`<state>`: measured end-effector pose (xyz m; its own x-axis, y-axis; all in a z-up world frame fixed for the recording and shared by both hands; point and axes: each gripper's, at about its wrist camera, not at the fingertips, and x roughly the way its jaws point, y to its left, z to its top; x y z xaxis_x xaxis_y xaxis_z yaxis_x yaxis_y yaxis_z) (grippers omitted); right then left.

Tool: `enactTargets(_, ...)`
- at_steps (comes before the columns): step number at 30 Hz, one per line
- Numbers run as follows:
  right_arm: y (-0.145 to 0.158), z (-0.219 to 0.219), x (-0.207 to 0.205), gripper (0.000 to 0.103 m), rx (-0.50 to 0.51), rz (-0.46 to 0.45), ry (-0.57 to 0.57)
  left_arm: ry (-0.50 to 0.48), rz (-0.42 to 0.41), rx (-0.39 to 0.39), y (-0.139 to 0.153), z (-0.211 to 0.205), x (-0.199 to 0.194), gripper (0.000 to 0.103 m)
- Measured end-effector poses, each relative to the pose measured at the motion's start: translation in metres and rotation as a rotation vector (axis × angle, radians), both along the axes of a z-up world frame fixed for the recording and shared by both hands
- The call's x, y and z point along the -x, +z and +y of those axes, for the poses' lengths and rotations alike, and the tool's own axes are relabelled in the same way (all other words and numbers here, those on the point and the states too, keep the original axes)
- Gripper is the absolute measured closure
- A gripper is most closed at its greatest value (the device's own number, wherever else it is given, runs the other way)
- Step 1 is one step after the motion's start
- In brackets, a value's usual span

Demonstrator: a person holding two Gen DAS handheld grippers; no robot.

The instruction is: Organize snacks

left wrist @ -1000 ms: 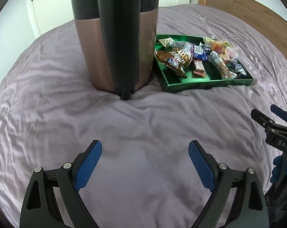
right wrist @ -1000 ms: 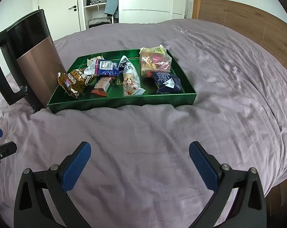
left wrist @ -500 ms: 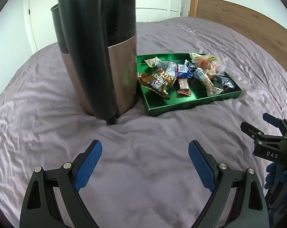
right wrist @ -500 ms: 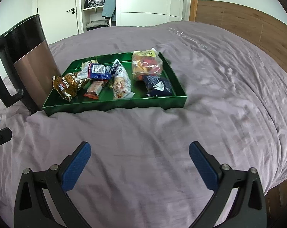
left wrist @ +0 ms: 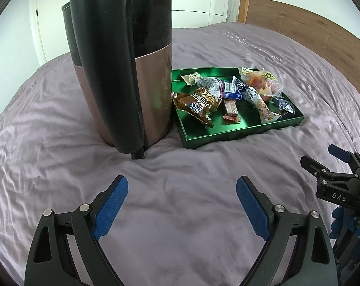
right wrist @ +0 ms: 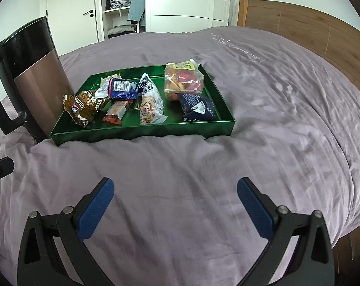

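Snacks (right wrist: 146, 100) lay in green tray (right wrist: 142, 132) on bed (right wrist: 263, 124), at 12 o'clock from right hand-held gripper (right wrist: 172, 205), well apart. Right jaws wide, empty. From left hand-held gripper (left wrist: 182, 202), tray sat at 1 o'clock, kettle (left wrist: 122, 66) at 11. Left jaws wide, empty.

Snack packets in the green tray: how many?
6, maybe more hidden: brown crinkly packet near-left, small red-brown bar beside it, blue-white wrapper behind, long clear pouch centre, clear bag of colourful sweets far-right, dark navy packet near-right.
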<state>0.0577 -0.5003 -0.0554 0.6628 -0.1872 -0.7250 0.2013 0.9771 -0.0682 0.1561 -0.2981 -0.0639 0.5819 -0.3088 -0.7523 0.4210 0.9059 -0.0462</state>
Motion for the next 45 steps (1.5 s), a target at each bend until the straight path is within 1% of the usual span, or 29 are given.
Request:
enactTargets(23,-0.0018,-0.0002,-0.0034,0.000,0.004,0.005,0.005,0.004,0.013,-0.022,-0.0072,0.0009,-0.0019,0.014)
enactTargets(45,-0.0019,0.0002,-0.0057,0.000,0.011,0.007,0.007,0.036,-0.004,-0.032,-0.0062,0.0022,-0.0050,0.014)
